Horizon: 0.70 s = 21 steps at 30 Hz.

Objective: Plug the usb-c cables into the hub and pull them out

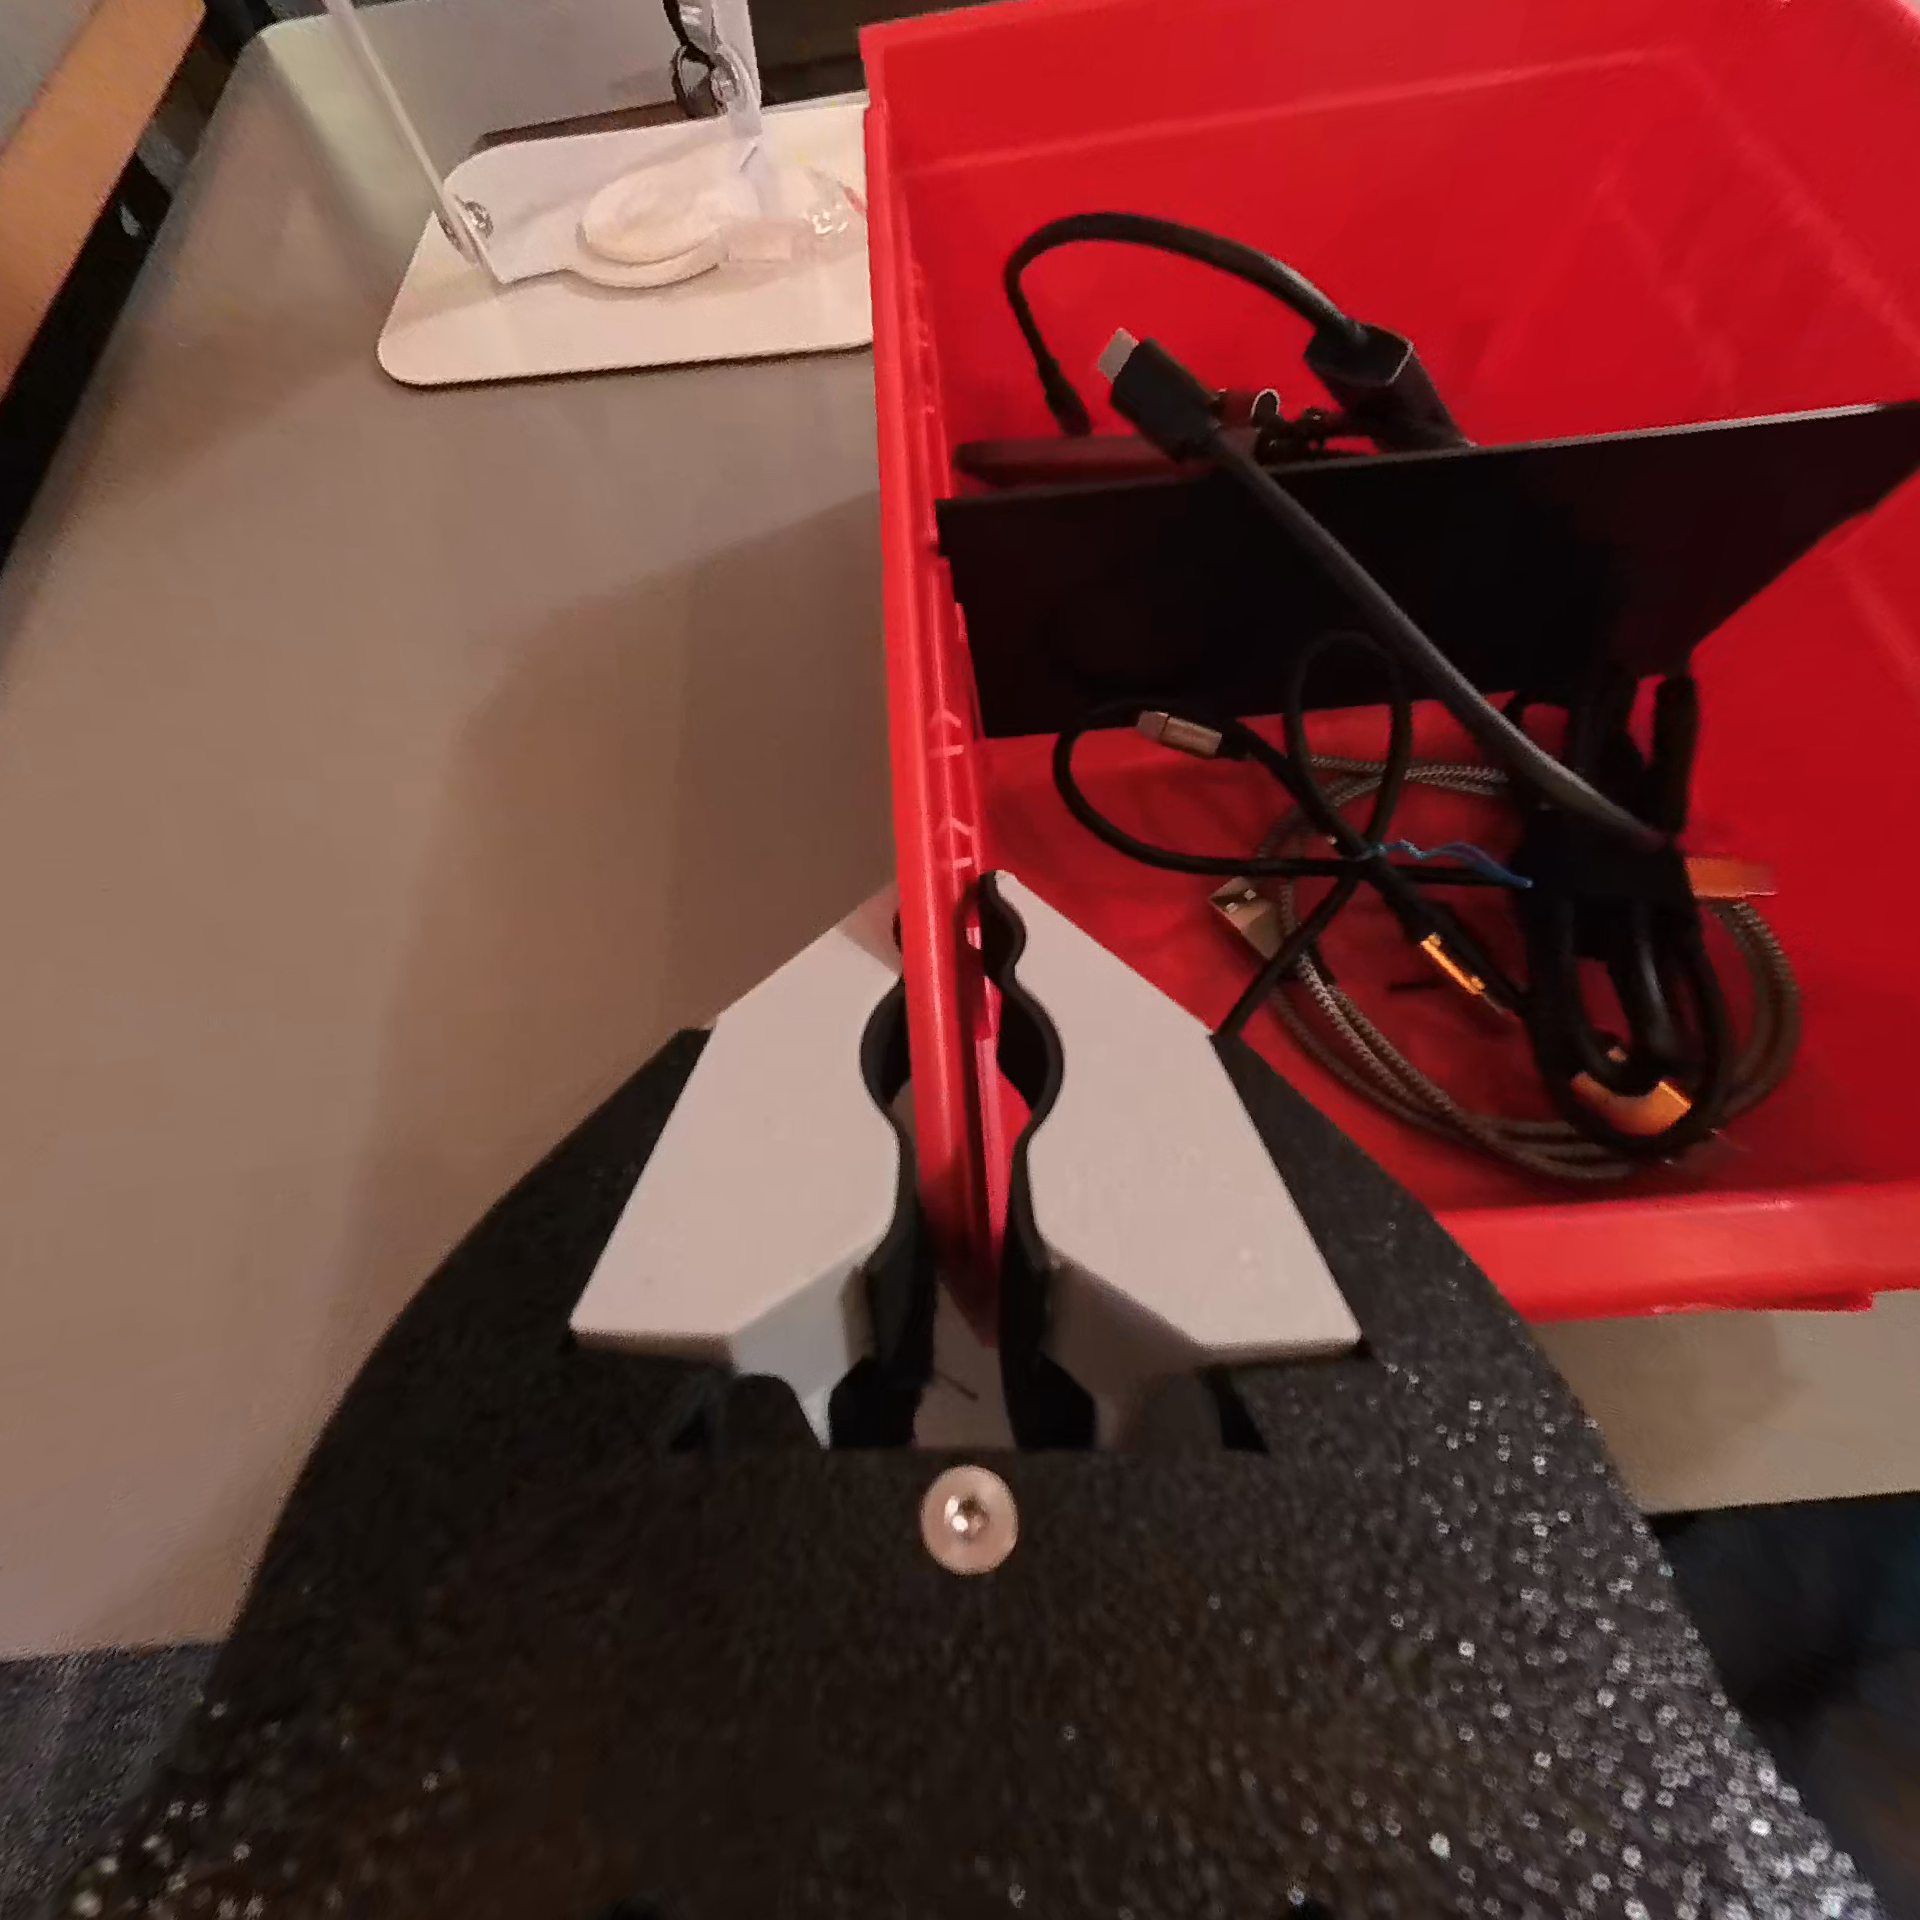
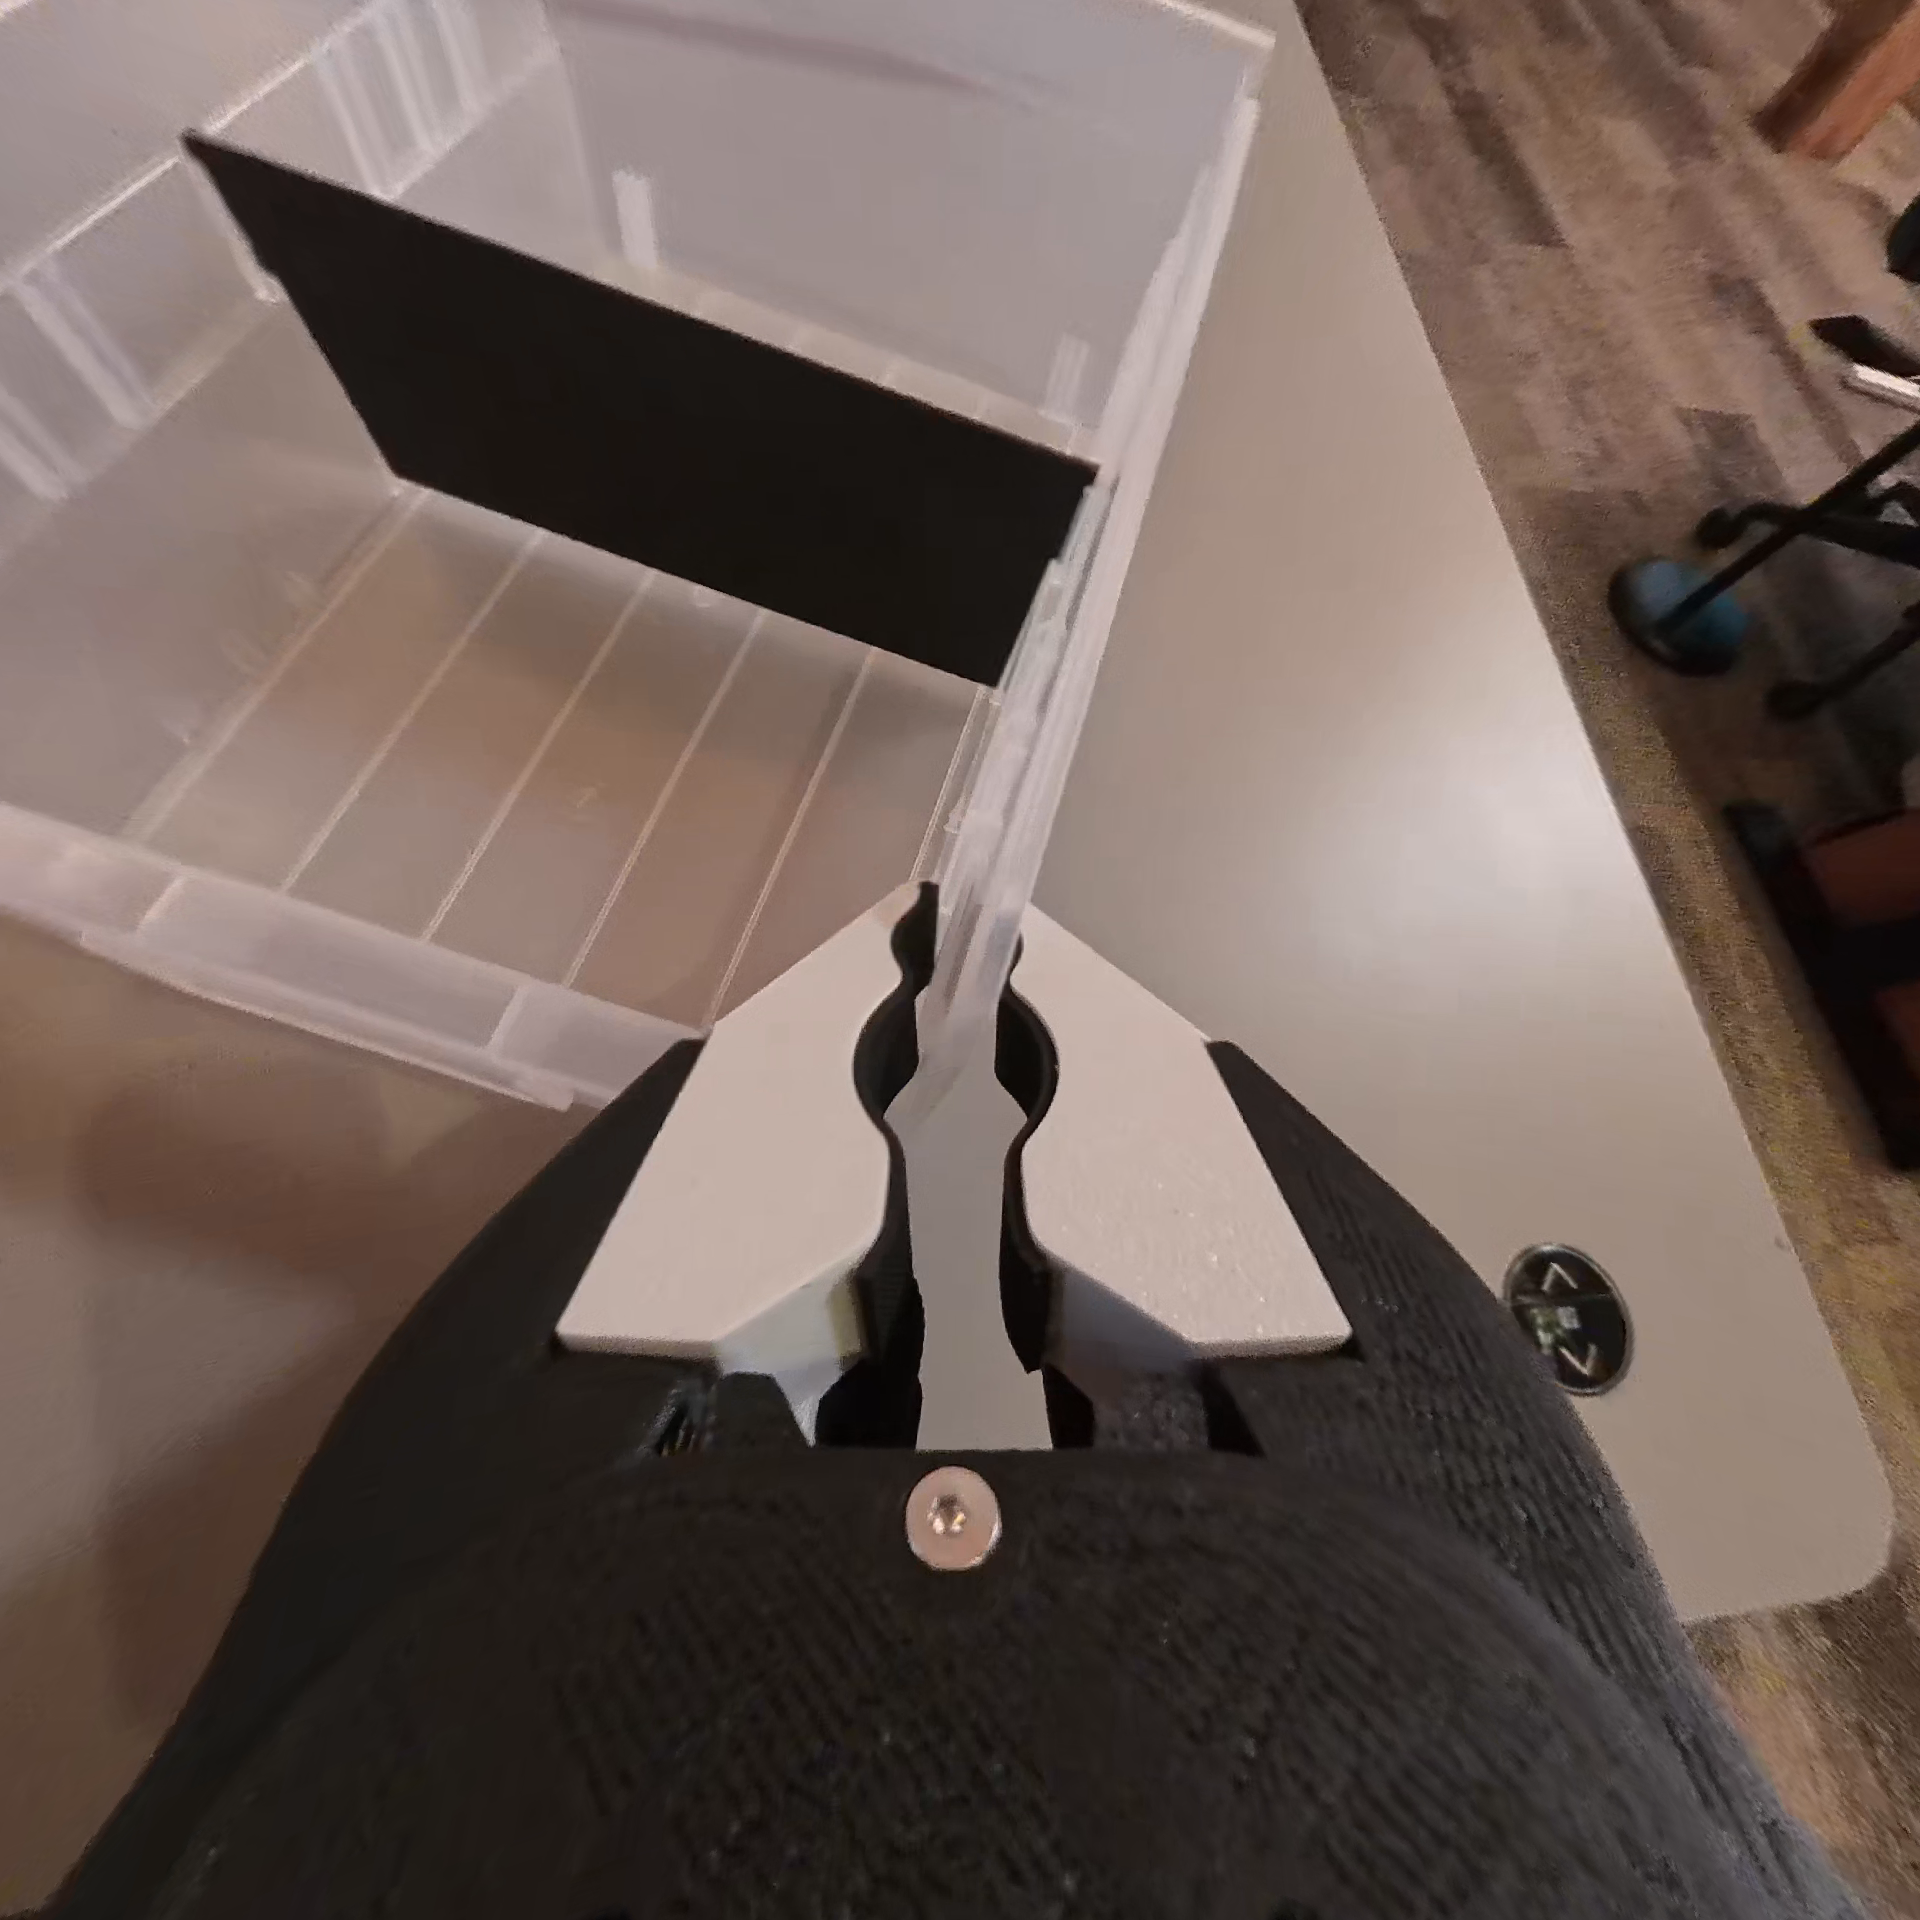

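Observation:
A red bin [image 1: 1455, 156] stands on the grey table, split by a black divider [image 1: 1403, 561]. Behind the divider lie a flat black hub [image 1: 1060, 457] and a black USB-C cable plug [image 1: 1153, 390]. In front of it lies a tangle of black and braided cables [image 1: 1538, 935]. My left gripper [image 1: 951, 914] is shut on the red bin's left wall [image 1: 935, 727]. My right gripper [image 2: 966, 925] is shut on the right wall [image 2: 1091, 623] of a clear plastic bin [image 2: 312, 914] that has a black divider [image 2: 644, 416] and nothing else in it.
A white flat stand [image 1: 623, 312] with a round pad sits on the table left of the red bin. The table's right edge [image 2: 1704, 935] runs beside the clear bin, with a round black grommet [image 2: 1567, 1333]. Floor and a black stand base [image 2: 1766, 582] lie beyond. My right fingertips sit around 65 cm from my left ones. About 20 cm separates my right fingertips from the round black grommet [image 2: 1567, 1333].

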Each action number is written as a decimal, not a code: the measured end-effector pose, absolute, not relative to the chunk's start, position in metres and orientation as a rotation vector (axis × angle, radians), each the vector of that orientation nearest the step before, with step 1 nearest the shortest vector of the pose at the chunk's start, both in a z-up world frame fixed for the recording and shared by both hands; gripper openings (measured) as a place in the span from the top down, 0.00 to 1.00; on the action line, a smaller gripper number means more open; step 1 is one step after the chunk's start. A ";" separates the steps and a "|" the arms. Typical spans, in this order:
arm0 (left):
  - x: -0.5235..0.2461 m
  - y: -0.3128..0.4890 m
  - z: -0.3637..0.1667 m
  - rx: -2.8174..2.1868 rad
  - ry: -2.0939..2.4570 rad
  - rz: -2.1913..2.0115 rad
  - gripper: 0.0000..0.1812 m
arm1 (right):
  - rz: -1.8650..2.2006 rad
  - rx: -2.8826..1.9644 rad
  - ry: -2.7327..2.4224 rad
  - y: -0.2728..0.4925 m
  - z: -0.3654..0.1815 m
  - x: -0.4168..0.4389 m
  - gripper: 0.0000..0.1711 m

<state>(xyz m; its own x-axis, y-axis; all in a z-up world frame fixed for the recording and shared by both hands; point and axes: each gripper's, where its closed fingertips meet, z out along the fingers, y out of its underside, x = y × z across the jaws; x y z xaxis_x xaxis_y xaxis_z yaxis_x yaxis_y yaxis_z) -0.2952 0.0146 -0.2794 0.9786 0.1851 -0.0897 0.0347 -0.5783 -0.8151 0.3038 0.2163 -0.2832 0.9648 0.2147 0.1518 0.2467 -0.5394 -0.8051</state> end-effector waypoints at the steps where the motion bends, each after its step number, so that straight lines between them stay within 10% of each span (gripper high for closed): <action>1: -0.297 0.015 -0.280 -2.181 -0.155 0.195 0.97 | -0.029 -2.158 -0.316 0.217 -0.283 0.308 0.97; 21: -0.336 0.016 -0.279 -2.150 -0.141 0.255 0.95 | -0.038 -2.167 -0.310 0.218 -0.284 0.355 0.97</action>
<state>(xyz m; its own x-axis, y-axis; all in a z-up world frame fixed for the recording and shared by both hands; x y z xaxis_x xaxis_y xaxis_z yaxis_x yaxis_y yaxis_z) -0.3360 0.0158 -0.2792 0.9717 0.1980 -0.1285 0.0036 -0.5570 -0.8305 0.3555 0.2179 -0.2841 0.9678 0.2076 0.1427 0.2358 -0.5481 -0.8025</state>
